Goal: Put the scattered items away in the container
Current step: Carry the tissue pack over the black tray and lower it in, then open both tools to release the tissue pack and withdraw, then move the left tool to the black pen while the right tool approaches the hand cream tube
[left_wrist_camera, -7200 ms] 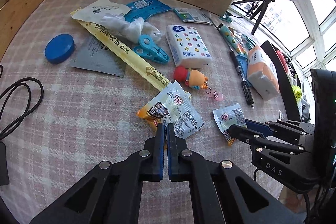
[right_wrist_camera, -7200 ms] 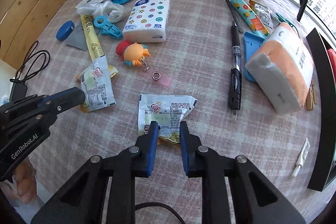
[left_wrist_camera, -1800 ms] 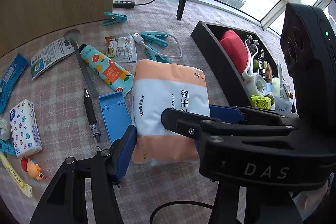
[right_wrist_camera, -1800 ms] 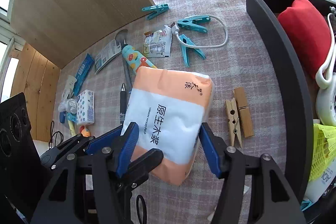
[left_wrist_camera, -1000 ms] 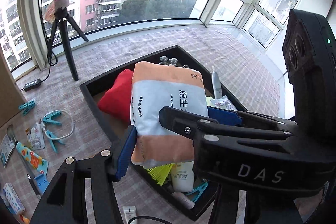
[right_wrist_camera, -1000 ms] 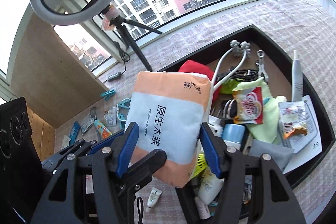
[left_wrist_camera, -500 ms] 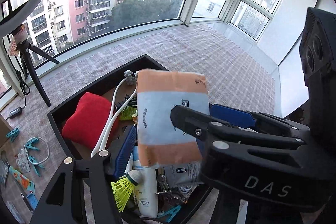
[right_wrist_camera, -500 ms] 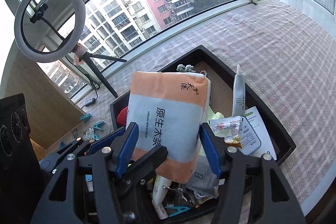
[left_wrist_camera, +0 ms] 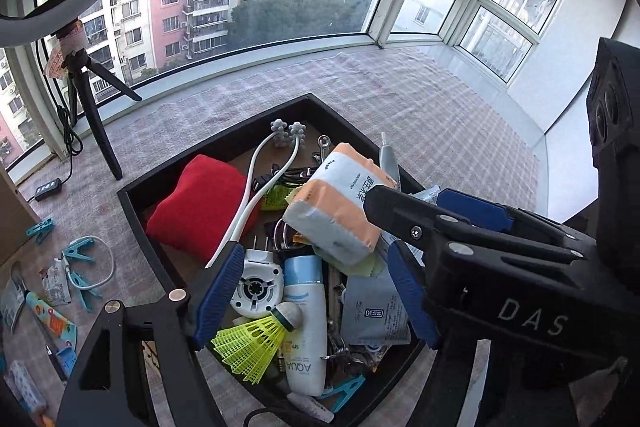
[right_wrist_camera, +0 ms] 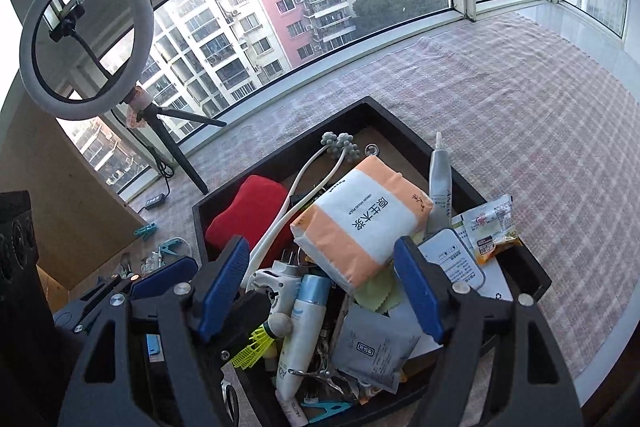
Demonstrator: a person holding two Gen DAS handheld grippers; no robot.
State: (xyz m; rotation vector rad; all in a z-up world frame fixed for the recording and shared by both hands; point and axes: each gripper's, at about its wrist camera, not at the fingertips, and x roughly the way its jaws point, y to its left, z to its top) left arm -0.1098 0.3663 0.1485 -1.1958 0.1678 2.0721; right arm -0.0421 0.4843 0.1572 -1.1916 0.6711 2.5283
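Observation:
The orange and white tissue pack lies tilted on top of the pile inside the black container; it also shows in the right wrist view, with the container's rim behind it. My left gripper is open just above the container, its jaws wide apart and empty. My right gripper is open too, with the pack lying free between and beyond its jaws. The right gripper's body crosses the right of the left wrist view.
The container holds a red cushion, a white massager, an AQUA bottle, a yellow shuttlecock and packets. Clips and a tube lie on the checked cloth at left. A ring light tripod stands behind.
Both grippers carried the tissue pack from the table over the container, then opened. The pack dropped onto the pile and tipped onto its side.

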